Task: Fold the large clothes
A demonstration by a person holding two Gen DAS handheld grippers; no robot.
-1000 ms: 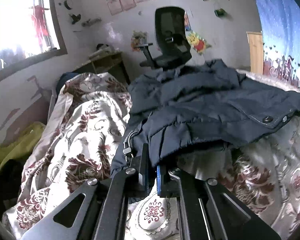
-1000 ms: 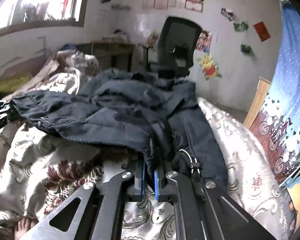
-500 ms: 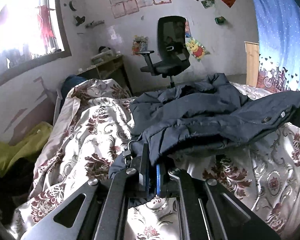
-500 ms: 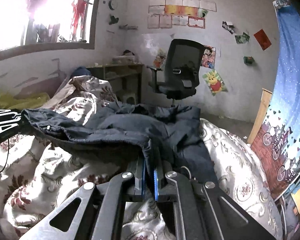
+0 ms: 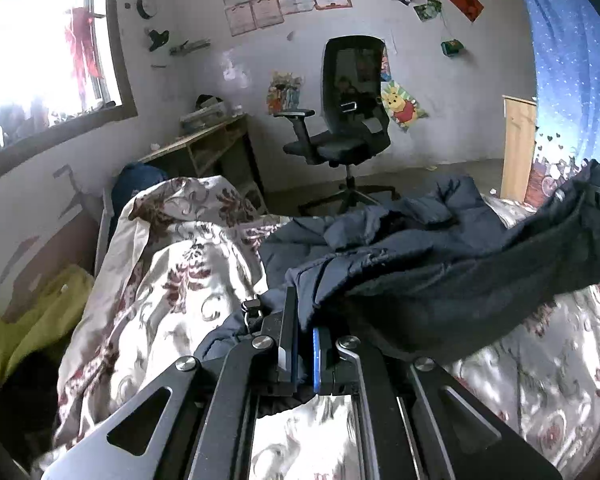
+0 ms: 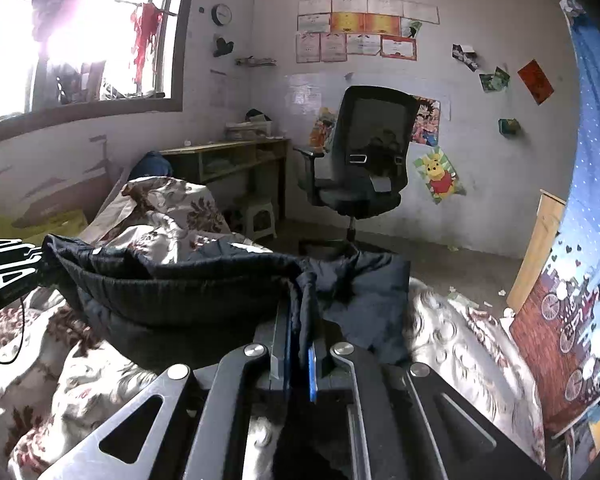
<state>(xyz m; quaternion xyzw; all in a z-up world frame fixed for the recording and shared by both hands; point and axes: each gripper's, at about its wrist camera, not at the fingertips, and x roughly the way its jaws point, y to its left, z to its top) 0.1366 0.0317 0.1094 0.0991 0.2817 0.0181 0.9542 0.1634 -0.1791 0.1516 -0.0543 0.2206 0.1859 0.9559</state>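
Observation:
A large dark navy padded jacket hangs stretched between my two grippers above a bed with a floral quilt. My left gripper is shut on one corner of the jacket's hem, near a zip pull. My right gripper is shut on the opposite hem corner of the jacket. Its near edge is lifted off the bed; its far part still rests on the quilt. The left gripper shows at the far left of the right wrist view.
A black office chair stands on the floor beyond the bed, a wooden desk left of it below the window. A blue curtain and a wooden board are at the right. A yellow-green cloth lies left of the bed.
Both grippers have risen and pulled back, lifting the jacket's near edge off the bed. More of the room and floor shows beyond it. Both stay shut on the jacket.

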